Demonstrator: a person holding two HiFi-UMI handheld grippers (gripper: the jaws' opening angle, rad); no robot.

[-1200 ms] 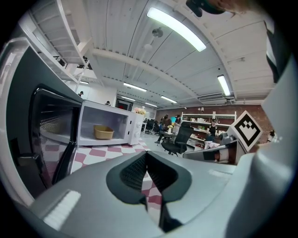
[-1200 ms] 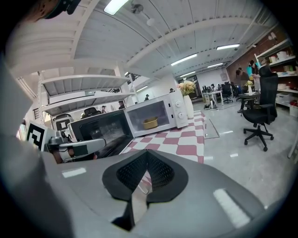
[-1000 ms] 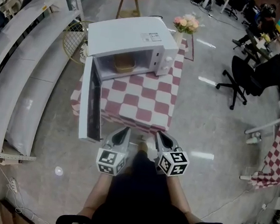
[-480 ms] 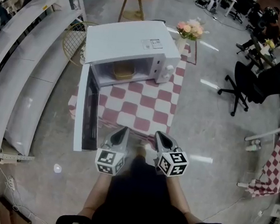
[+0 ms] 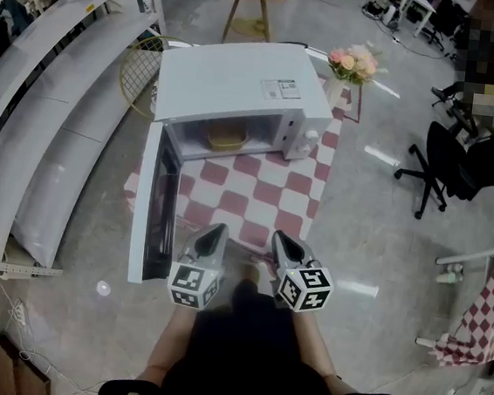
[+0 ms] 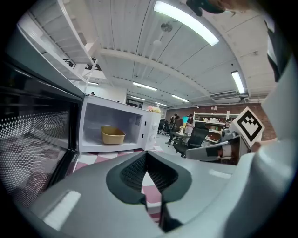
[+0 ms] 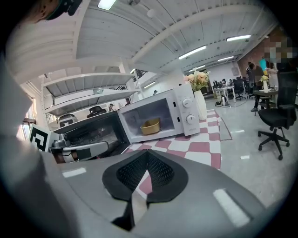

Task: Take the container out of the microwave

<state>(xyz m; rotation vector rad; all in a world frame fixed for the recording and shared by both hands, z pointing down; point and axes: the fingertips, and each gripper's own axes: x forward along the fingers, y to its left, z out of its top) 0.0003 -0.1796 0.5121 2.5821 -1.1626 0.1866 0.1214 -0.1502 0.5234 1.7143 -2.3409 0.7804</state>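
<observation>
The white microwave oven (image 5: 241,82) on the red-and-white checked desk (image 5: 260,198) looms nearer than a second ago. The shallow tan plastic container (image 5: 227,135) sits inside it. My left tool (image 5: 219,230) and right tool (image 5: 279,238) are clenched, empty.

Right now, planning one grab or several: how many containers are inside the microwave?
1: a tan container near the middle of the open microwave's floor. The gripper views show most of the cavity; its near corners may hide something small.

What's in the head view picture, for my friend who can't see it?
A white microwave sits on a checkered table, door open, a tan container inside. The left gripper and right gripper point at it, both shut and empty.
</observation>
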